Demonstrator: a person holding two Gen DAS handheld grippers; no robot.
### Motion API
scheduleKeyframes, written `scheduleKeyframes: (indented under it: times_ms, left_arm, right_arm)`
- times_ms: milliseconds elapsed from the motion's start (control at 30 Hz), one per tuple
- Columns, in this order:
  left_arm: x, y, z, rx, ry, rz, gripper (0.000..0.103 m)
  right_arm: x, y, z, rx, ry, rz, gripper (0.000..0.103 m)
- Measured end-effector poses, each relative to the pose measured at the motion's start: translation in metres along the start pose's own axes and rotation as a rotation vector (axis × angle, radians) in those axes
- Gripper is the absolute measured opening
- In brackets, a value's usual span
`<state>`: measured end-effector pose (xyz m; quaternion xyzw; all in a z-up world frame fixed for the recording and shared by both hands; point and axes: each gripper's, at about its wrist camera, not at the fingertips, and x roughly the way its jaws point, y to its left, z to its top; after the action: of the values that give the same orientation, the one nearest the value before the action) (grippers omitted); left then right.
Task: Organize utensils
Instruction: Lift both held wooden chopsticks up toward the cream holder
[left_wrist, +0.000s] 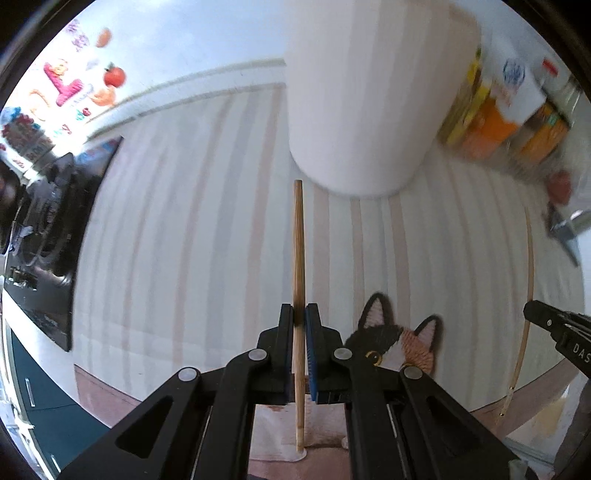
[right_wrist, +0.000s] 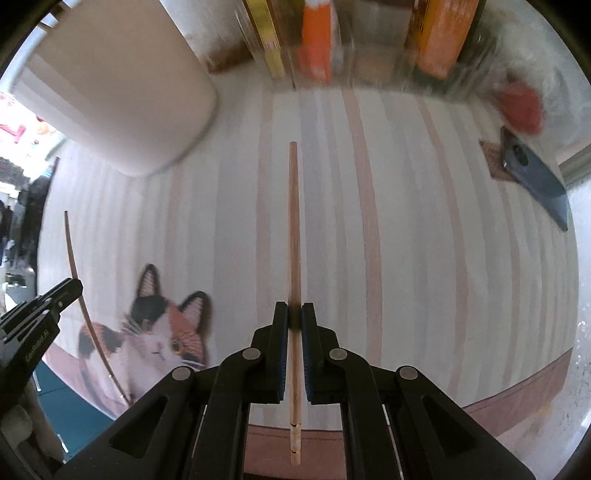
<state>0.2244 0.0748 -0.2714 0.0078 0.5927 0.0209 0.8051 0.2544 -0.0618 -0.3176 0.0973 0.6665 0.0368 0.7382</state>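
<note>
My left gripper (left_wrist: 299, 314) is shut on a bamboo chopstick (left_wrist: 298, 251) that points forward at the base of a tall white utensil holder (left_wrist: 369, 96). My right gripper (right_wrist: 294, 314) is shut on a second bamboo chopstick (right_wrist: 293, 236) held above the striped placemat (right_wrist: 406, 221). The holder (right_wrist: 118, 85) stands at the upper left in the right wrist view. Each gripper shows in the other's view: the right one (left_wrist: 554, 325) with its chopstick (left_wrist: 526, 302), the left one (right_wrist: 40, 306) with its chopstick (right_wrist: 79, 295).
The striped placemat (left_wrist: 184, 221) has a calico cat picture (right_wrist: 162, 332) at its near edge. Spice jars and boxes (right_wrist: 317, 40) line the back. A red object (right_wrist: 521, 107) and a dark blue phone (right_wrist: 535, 177) lie at the right.
</note>
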Motion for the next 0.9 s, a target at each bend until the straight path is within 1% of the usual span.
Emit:
scheduleKeyframes:
  times_ms: [100, 233, 300, 433, 533, 633, 700, 833, 900]
  left_arm:
    - [-0.030, 0.015, 0.006, -0.033, -0.062, -0.023, 0.004]
    - [-0.077, 0.035, 0.014, -0.093, -0.176, -0.041, 0.003]
    - [-0.103, 0.046, 0.022, -0.127, -0.244, -0.052, 0.003]
    - [-0.146, 0.053, 0.043, -0.160, -0.364, -0.064, 0.003]
    - [-0.178, 0.061, 0.057, -0.167, -0.448, -0.077, 0.003]
    - [-0.202, 0.064, 0.068, -0.175, -0.508, -0.101, 0.002]
    - [-0.221, 0.061, 0.079, -0.172, -0.551, -0.117, 0.000]
    - [-0.252, 0.057, 0.098, -0.160, -0.619, -0.138, 0.000]
    - [-0.261, 0.055, 0.108, -0.150, -0.632, -0.160, 0.000]
  right_arm:
    - [-0.026, 0.000, 0.003, 0.000, -0.053, 0.027, 0.007]
    - [-0.066, 0.002, 0.009, 0.007, -0.145, 0.076, 0.007]
    - [-0.081, 0.014, 0.013, 0.001, -0.194, 0.096, 0.007]
    - [-0.114, 0.031, 0.025, -0.012, -0.286, 0.134, 0.007]
    - [-0.141, 0.050, 0.046, -0.019, -0.360, 0.168, 0.007]
    - [-0.171, 0.067, 0.072, -0.021, -0.447, 0.200, 0.007]
    - [-0.191, 0.078, 0.087, -0.024, -0.501, 0.211, 0.007]
    - [-0.224, 0.095, 0.119, -0.041, -0.588, 0.213, 0.007]
    - [-0.234, 0.101, 0.135, -0.042, -0.616, 0.215, 0.007]
